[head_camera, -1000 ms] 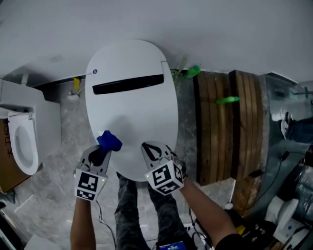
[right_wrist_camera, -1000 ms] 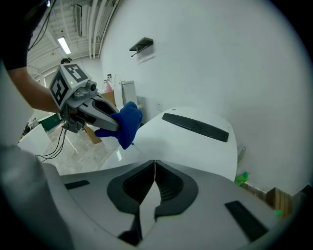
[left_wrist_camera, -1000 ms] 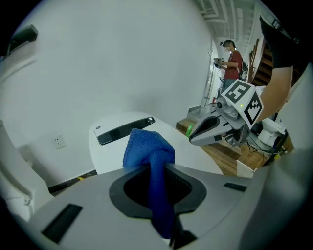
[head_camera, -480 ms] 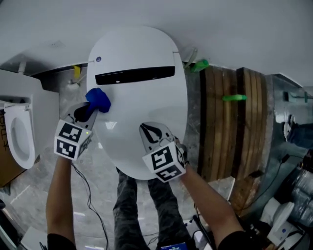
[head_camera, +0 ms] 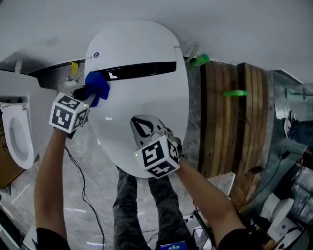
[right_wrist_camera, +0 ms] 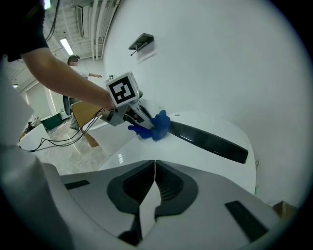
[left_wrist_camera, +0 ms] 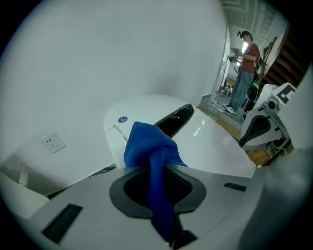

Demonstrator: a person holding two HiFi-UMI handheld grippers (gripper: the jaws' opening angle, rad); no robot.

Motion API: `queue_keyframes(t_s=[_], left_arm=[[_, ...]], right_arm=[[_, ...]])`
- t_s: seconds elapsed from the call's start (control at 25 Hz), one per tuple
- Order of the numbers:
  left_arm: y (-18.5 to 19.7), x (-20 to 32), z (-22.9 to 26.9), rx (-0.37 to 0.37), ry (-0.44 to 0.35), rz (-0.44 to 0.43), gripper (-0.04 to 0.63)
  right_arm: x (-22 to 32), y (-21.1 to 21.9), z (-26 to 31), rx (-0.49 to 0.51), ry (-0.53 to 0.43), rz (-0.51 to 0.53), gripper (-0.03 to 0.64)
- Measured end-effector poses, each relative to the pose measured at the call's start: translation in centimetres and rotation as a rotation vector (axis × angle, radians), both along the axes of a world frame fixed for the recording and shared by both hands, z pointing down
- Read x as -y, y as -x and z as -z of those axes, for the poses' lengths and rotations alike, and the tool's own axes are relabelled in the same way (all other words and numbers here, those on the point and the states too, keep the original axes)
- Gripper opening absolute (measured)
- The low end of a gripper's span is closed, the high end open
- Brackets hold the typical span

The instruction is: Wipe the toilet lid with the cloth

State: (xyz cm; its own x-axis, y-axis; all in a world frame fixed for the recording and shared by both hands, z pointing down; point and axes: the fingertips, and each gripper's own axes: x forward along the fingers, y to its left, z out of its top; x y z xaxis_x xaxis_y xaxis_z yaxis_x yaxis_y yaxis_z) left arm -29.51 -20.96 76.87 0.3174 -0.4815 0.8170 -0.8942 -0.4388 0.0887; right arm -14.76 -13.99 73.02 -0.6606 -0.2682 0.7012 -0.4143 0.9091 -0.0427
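A white toilet lid (head_camera: 142, 97) with a black strip (head_camera: 139, 71) across its far part fills the middle of the head view. My left gripper (head_camera: 90, 90) is shut on a blue cloth (head_camera: 97, 84), which sits at the lid's far left edge beside the strip's left end. In the left gripper view the blue cloth (left_wrist_camera: 151, 156) hangs bunched between the jaws above the lid (left_wrist_camera: 205, 146). My right gripper (head_camera: 142, 124) is shut with nothing in it, hovering over the near middle of the lid; its view shows the cloth (right_wrist_camera: 155, 126) and left gripper (right_wrist_camera: 134, 114).
A second white toilet (head_camera: 19, 132) stands at the left. Stacked wooden boards (head_camera: 230, 122) lie right of the lid, with green items (head_camera: 199, 60) near the wall. A white wall (head_camera: 156, 14) runs behind. The person's legs (head_camera: 146, 205) stand at the lid's near end.
My left gripper carried the blue cloth from the lid's near left edge up along the left side to the strip's left end. The right gripper shifted slightly left over the lid.
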Motion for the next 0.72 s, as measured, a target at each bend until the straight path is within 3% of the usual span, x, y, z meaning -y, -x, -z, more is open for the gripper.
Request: queue_keyframes(t_s=[0.2,0.72], left_arm=[[-0.4,-1.0,-0.4,-0.02,0.086,-0.044,0.055],[-2.2,-7.1,-1.6,-0.047,0.106,-0.066,0.055]], right_arm=[[-0.5,0.3,0.0,-0.001,0.007,0.003,0.017],[-2.0,0.2,-0.5,-0.011,0.018,0.003,0.017]])
